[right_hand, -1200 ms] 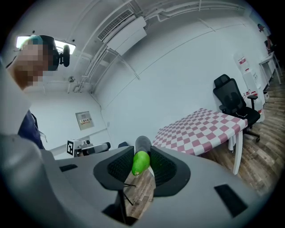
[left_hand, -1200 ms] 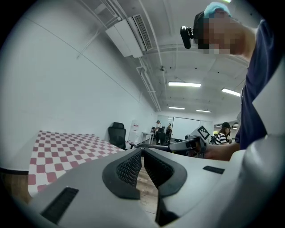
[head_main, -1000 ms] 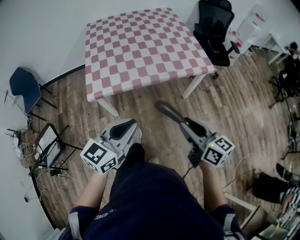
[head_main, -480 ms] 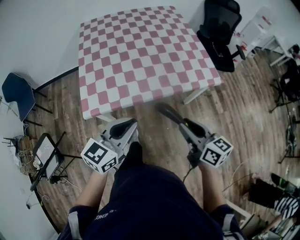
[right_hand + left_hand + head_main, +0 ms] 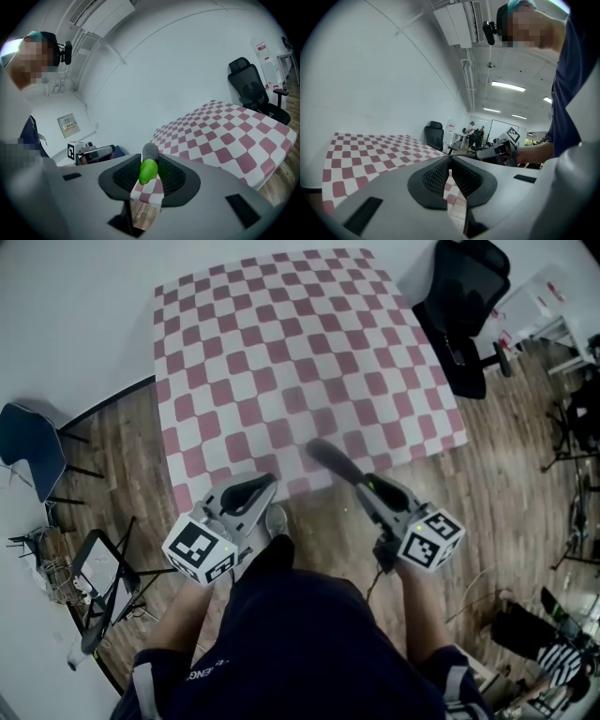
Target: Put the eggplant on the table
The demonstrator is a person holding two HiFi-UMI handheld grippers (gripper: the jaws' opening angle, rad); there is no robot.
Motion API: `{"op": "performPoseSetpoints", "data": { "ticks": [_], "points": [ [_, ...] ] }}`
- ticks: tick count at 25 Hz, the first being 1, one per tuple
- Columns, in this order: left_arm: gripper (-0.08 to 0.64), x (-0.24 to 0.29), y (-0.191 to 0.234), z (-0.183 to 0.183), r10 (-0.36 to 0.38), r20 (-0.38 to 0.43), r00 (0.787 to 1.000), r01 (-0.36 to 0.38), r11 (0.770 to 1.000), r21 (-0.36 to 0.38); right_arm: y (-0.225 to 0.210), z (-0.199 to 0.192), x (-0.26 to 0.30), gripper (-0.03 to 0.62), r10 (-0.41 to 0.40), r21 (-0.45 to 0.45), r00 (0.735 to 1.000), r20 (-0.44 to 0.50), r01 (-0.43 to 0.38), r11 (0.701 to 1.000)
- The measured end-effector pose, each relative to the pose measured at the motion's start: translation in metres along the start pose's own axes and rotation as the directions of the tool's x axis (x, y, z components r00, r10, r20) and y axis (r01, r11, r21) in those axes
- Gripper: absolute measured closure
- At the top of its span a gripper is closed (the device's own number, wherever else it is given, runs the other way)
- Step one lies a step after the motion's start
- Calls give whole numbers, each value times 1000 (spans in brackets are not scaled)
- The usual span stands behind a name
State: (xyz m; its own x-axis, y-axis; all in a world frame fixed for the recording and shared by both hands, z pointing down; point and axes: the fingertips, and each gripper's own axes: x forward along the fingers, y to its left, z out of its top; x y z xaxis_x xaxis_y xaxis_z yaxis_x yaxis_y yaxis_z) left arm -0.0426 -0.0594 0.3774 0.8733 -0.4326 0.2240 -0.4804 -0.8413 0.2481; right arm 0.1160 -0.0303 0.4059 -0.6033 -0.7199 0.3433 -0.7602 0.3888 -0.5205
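Two grippers are out in front of the person, both close to the near edge of the checkered table (image 5: 281,352). The right gripper (image 5: 368,489) has the eggplant (image 5: 330,461). Its jaws are clamped on the green stem end, and the dark body sticks out ahead of the pads, its long axis in line with the gripper and angled toward the table's middle. From above, the dark tip seems to overhang the table's near edge, though I cannot tell how high it is above the cloth. The left gripper (image 5: 251,491) is toward the table's near left corner, jaws drawn together with nothing in them. I'd say the carry is nearly done. What's left is to bring the right hand further over the tabletop, lower it until the eggplant lies along the cloth, then let go. The left gripper looks to have no part in it.
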Motion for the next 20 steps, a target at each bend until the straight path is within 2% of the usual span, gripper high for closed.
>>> {"op": "performPoseSetpoints", "data": {
  "ticks": [9, 15, 20],
  "points": [
    [520, 25, 94, 16, -22, -18, 1000, 21, 999, -25, -25, 41, 84, 468, -49, 1, 998, -43, 49, 999],
    [520, 34, 113, 1, -12, -44, 999, 10, 998, -66, -48, 36, 110, 468, -76, -18, 992, -101, 75, 997],
    [520, 43, 130, -7, 20, -65, 998, -24, 997, -72, -81, 36, 137, 468, -106, -50, 988, -112, 101, 994]
  ]
}}
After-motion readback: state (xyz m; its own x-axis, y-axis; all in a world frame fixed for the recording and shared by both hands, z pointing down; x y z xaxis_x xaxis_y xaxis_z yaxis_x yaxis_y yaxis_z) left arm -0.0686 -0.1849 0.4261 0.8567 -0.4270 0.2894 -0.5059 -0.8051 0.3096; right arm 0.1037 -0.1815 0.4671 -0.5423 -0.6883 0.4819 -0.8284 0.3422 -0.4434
